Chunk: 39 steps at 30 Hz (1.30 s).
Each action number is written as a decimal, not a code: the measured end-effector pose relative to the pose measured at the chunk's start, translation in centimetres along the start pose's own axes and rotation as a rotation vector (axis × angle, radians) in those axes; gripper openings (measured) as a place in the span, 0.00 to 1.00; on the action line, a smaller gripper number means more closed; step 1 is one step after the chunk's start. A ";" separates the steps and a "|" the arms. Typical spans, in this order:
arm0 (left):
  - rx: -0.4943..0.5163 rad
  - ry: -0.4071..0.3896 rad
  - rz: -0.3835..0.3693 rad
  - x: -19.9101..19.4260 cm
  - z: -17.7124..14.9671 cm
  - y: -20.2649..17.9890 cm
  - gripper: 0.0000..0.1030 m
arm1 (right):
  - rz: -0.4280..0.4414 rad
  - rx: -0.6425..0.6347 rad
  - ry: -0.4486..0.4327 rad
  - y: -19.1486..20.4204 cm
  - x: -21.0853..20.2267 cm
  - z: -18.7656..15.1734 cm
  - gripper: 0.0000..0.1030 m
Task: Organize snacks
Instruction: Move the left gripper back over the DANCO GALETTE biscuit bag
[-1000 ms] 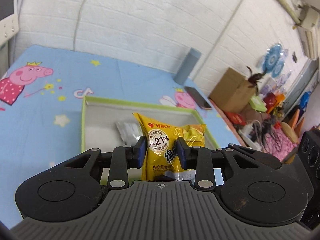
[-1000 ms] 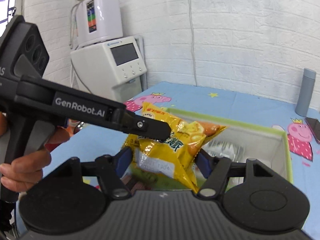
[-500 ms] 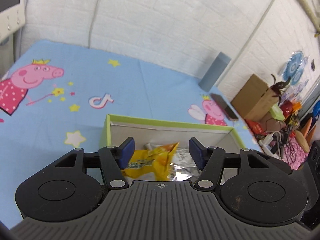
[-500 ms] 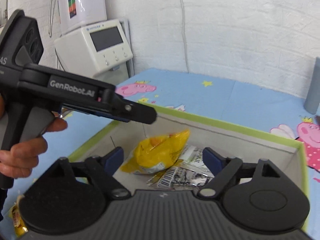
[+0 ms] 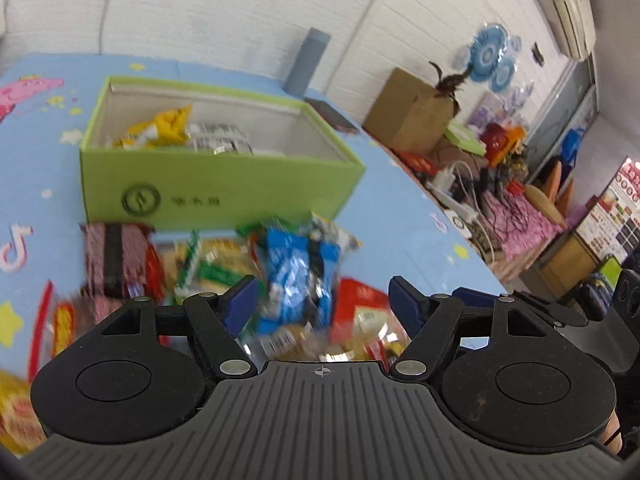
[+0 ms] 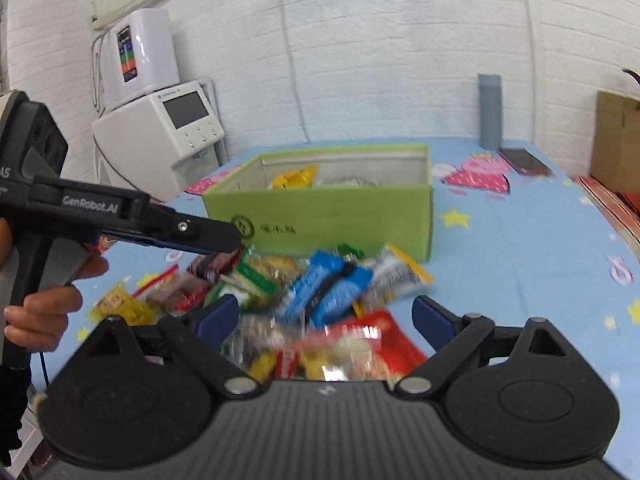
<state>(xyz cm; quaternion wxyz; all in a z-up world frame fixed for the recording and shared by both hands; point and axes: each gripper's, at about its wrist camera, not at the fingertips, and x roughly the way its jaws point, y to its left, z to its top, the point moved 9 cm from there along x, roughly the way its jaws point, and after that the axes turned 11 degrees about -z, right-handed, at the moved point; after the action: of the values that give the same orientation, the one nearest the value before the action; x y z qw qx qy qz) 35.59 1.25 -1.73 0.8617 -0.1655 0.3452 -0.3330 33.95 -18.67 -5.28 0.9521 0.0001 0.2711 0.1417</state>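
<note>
Snacks (image 5: 296,276) are lying heaped before the green box (image 5: 224,184) — both hand-held grippers, left (image 5: 320,300) and right (image 6: 324,316), are hovering wide and empty; the next move calls for closing on one packet.

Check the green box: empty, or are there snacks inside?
Not empty. The green box holds a yellow packet and a silver packet; most snacks lie outside.
</note>
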 end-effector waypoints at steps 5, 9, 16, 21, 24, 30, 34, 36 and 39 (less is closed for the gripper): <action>-0.037 0.035 -0.001 0.6 -5.5 -2.1 0.60 | 0.028 0.097 0.065 -0.1 -2.4 -6.0 0.90; -0.026 0.059 0.035 1.6 -6.1 -2.2 0.64 | 0.027 0.087 0.085 0.8 -1.7 -7.6 0.90; -0.028 0.071 0.137 1.5 -5.4 -2.0 0.55 | -0.010 0.109 0.079 0.2 -2.6 -8.8 0.91; 0.141 0.014 0.156 0.9 -1.1 -3.0 0.62 | 0.082 0.165 0.092 0.9 -4.5 -8.9 0.91; 0.246 0.061 0.136 3.6 0.8 -3.7 0.62 | 0.184 0.190 0.119 2.7 -4.5 -9.1 0.91; 0.285 0.222 0.053 8.4 0.0 -3.7 0.55 | 0.188 0.191 0.146 4.2 -3.3 -9.8 0.91; 0.208 0.239 0.008 7.3 -2.0 -3.0 0.56 | 0.165 0.173 0.142 3.6 -1.7 -8.8 0.91; 0.192 0.217 0.033 5.9 -2.7 -2.6 0.60 | 0.159 0.153 0.132 3.5 -1.2 -8.1 0.91; 0.114 0.183 0.041 3.5 -4.3 -1.8 0.62 | 0.152 0.115 0.117 3.3 -0.3 -7.1 0.91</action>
<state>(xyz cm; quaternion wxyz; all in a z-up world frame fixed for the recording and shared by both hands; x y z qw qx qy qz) 33.60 -2.69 -5.57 0.8413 -0.0782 0.4060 -0.3483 29.20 -16.14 -10.91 0.9196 0.0669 0.3329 0.1974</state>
